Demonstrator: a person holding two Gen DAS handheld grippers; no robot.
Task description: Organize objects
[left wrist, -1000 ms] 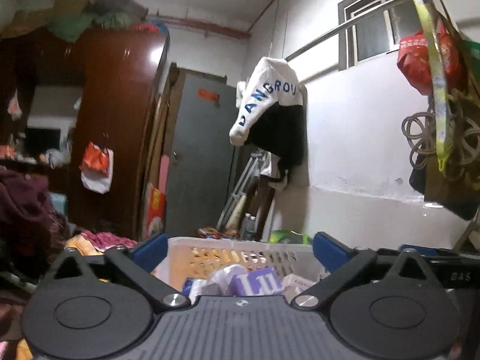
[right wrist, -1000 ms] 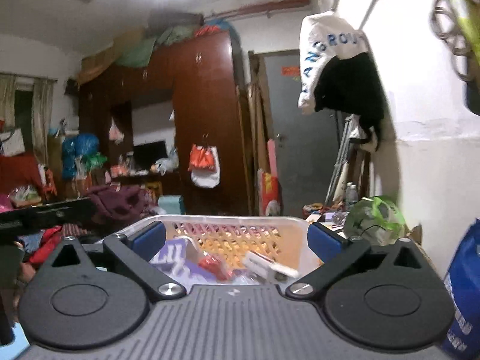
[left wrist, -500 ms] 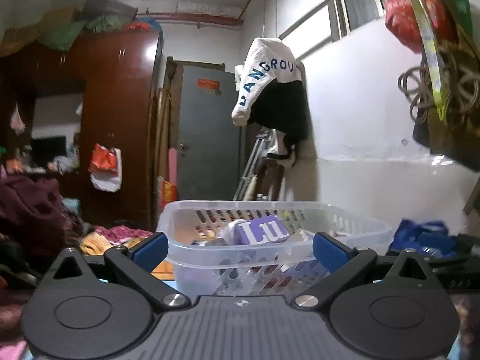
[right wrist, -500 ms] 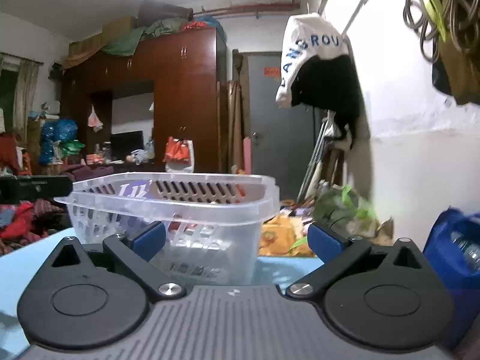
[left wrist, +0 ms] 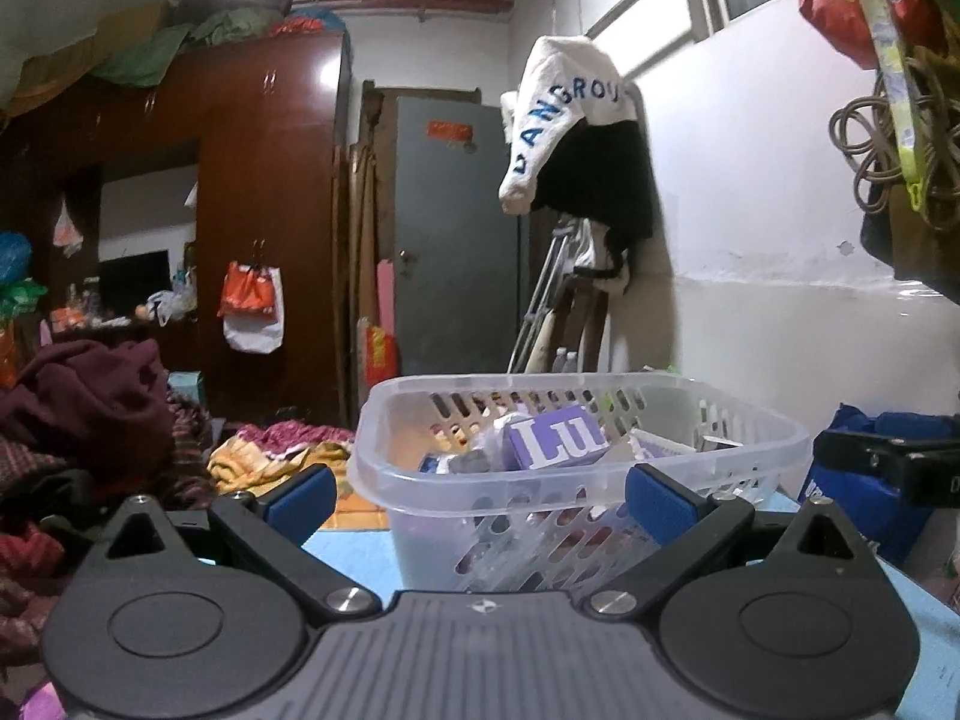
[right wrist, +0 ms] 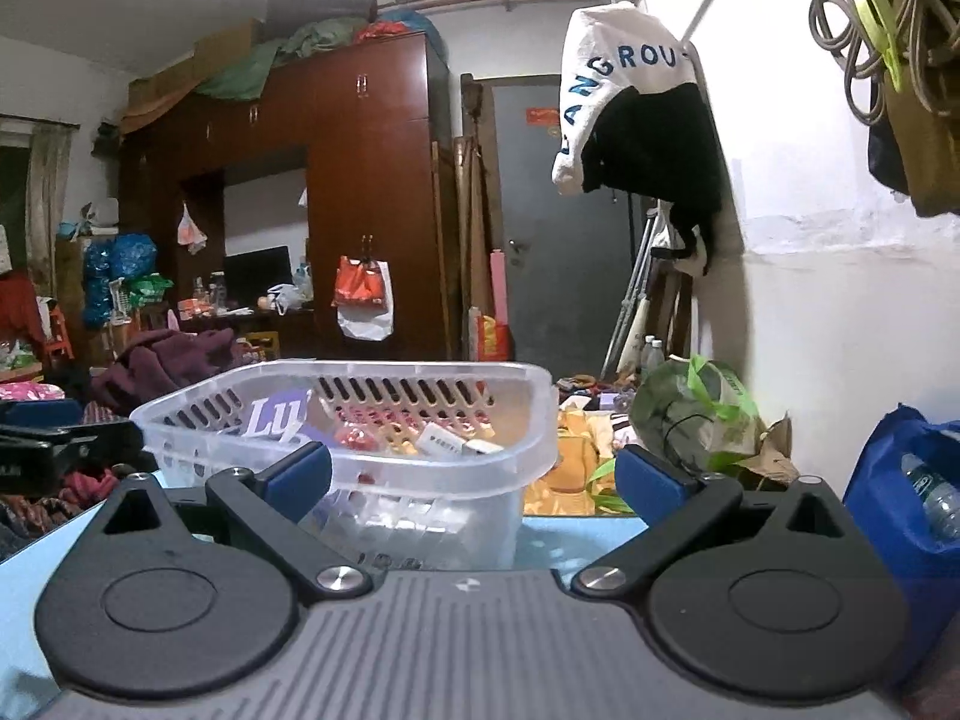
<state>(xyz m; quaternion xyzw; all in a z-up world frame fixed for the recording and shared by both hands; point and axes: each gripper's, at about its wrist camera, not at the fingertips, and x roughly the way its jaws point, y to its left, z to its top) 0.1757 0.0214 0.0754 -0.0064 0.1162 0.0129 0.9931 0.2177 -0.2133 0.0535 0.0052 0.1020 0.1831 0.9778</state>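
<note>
Hovering empty with fingers apart, left tool (left wrist: 477, 495) and right tool (right wrist: 471, 477) risk nudging the laundry-style plastic basket (left wrist: 576, 480) at 12 o'clock off the tabletop (right wrist: 558, 540).

the basket (left wrist: 708, 483) hides most of its load behind its milky wall: the purple box (left wrist: 555, 438) shows only "lu", the rest of the word covered. small packets (right wrist: 447, 444) beside it are too blurred to read. the blue bag (right wrist: 906, 516) runs off the right edge. the worktop (left wrist: 354, 546) is largely masked by the left gripper (left wrist: 477, 495) body.
</note>
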